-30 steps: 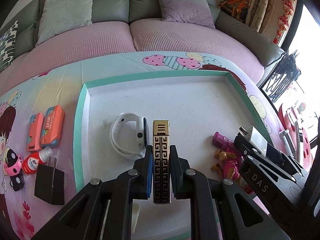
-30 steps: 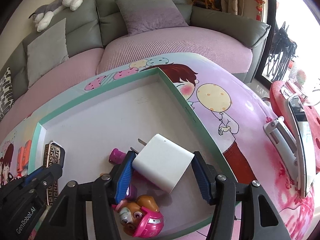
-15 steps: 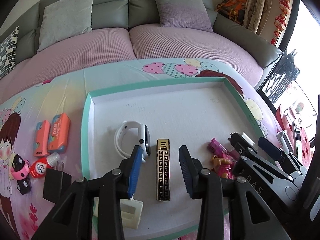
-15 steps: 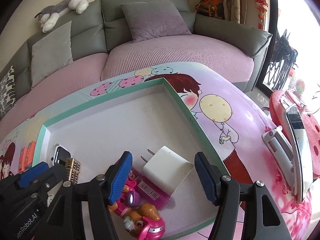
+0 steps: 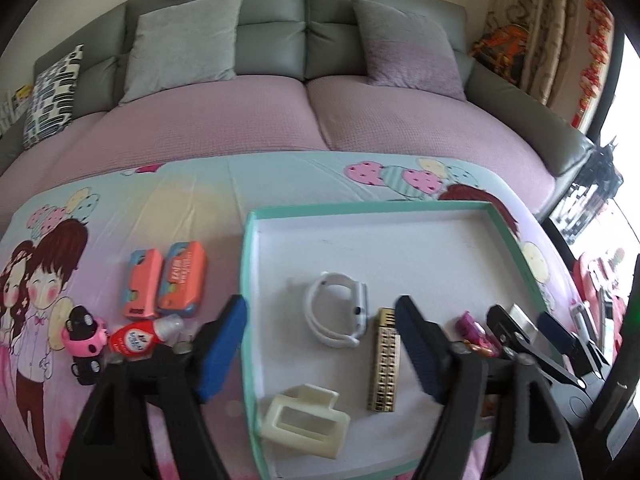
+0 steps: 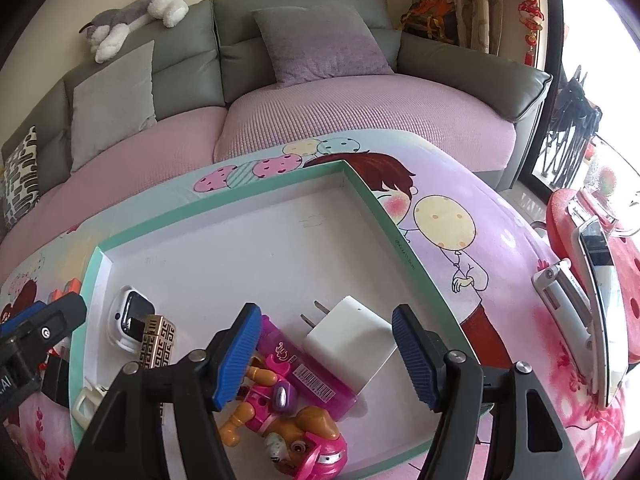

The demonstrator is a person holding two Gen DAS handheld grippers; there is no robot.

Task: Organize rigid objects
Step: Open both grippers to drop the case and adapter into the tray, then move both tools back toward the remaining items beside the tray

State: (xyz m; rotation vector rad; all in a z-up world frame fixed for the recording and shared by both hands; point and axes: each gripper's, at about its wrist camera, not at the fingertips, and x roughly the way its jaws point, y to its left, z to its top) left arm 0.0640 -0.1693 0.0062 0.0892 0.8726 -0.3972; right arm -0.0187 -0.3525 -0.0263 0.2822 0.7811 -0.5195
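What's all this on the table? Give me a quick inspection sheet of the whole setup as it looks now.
Surface: cartoon-print tablecloth bearing a teal-rimmed tray.
Job's things: in the tray, white smartwatch, gold patterned lighter, cream clip, white charger, pink tube, pup toy.
Clutter: outside the tray, two orange boxes, red bottle, pink toy car.
Grippers: left gripper open, empty; right gripper open above the charger.
Cables: nothing seen.
Surroundings: grey sofa, plush dog.

Left gripper (image 5: 320, 354) spread wide above shallow teal-rimmed white tray (image 5: 516, 246). Inside: white smartwatch (image 5: 336, 314), gold patterned rectangular lighter (image 5: 385, 360), cream plastic hair claw (image 5: 304, 420). Left of tray: two orange boxes (image 5: 168, 280).
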